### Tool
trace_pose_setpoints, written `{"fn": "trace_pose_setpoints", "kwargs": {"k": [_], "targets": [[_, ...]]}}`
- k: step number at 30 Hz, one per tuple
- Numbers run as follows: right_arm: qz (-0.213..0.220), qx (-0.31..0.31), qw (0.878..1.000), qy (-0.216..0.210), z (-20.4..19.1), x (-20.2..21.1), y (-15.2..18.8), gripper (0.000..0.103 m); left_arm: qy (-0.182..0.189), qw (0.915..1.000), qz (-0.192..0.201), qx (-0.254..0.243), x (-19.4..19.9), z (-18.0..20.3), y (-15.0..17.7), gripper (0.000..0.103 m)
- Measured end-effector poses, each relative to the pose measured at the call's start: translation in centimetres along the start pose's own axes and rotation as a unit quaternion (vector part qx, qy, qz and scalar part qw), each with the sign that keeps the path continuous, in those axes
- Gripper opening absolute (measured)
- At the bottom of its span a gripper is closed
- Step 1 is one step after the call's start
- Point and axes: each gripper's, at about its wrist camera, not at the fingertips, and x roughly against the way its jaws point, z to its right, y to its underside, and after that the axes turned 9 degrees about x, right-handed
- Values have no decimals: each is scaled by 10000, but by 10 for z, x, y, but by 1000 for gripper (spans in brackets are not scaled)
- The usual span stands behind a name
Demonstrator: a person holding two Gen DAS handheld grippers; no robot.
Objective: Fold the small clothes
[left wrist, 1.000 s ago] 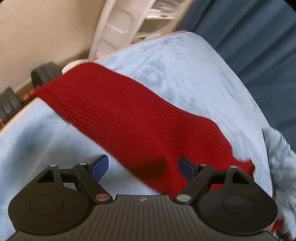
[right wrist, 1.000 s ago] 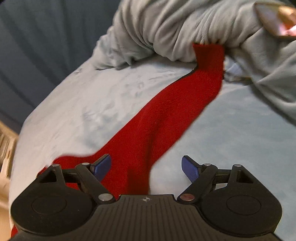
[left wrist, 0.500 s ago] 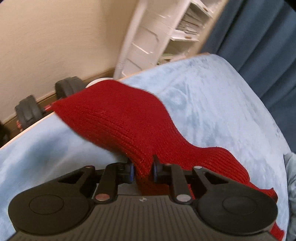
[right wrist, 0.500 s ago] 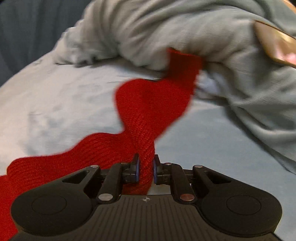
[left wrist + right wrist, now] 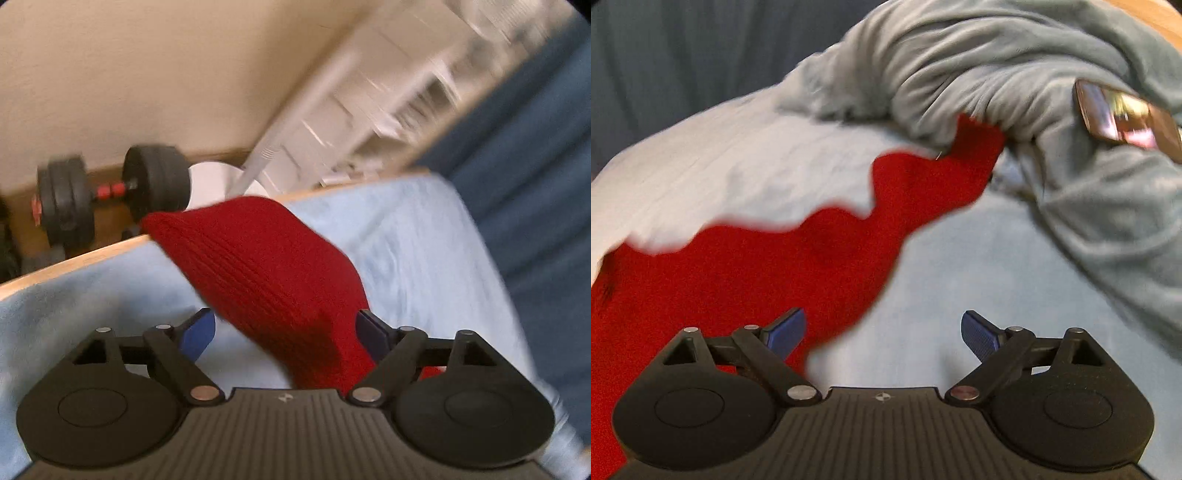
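Note:
A red knit garment (image 5: pixel 266 280) lies rumpled on the light blue bed cover (image 5: pixel 413 251). In the left wrist view its near end humps up between the fingers of my left gripper (image 5: pixel 284 332). That gripper's jaws are opening, and the cloth rests against the right blue pad (image 5: pixel 373 334) without being pinched. In the right wrist view the red knit garment (image 5: pixel 798 266) runs in waves from the lower left up to a grey bunched blanket (image 5: pixel 997 66). My right gripper (image 5: pixel 882 332) has its jaws opening too. The cloth's edge lies by its left pad (image 5: pixel 786 328), with bare cover between the fingers.
A phone (image 5: pixel 1126 118) lies on the grey blanket. Past the bed's wooden edge (image 5: pixel 74 258) stand a black dumbbell (image 5: pixel 110 195) and a white shelf unit (image 5: pixel 369 110). A dark blue curtain (image 5: pixel 535 166) hangs on the right.
Half a second ago both grippers were shut on the red knit; now both have opened and let it go. The cloth lies more bunched and wavy than a second ago.

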Motion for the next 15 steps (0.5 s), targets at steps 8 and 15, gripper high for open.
{"fn": "trace_pose_setpoints", "kwargs": {"k": [8,15], "targets": [[-429,579,9967,-366,-33,23,56,84,-362,9989,164,-229,-7,42,-24,21],[-79,852,9951,-500,-47,35,43,83,1991,8821,470,-4243,120,151,176,26]]}}
